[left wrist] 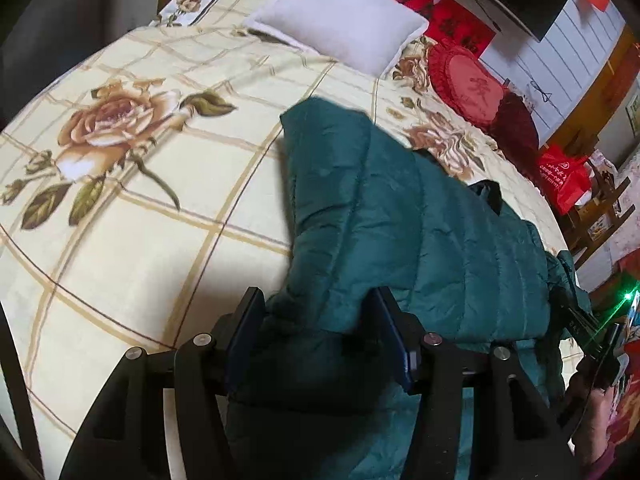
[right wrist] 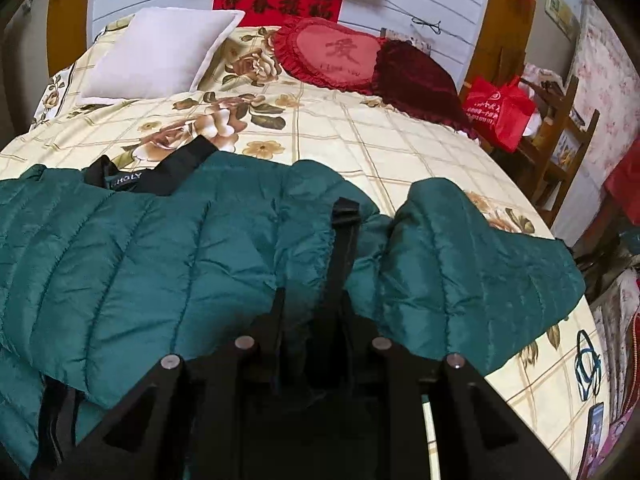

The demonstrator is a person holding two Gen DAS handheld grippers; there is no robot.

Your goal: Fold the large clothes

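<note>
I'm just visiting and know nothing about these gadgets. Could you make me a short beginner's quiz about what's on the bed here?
1. True or false: the teal puffer jacket lies on a floral bedspread.
2. Which cushion sits nearest the red bag? A white pillow; B heart cushion; C dark red cushion.
3. Fill in: the left gripper has jacket fabric between its ____.

Key: 1 true; 2 C; 3 fingers.

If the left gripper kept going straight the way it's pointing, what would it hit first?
The teal puffer jacket: the left gripper already has its fabric bunched between its fingers, so more jacket lies directly ahead, then probably the floral bedspread beyond; depth is unclear.
</note>
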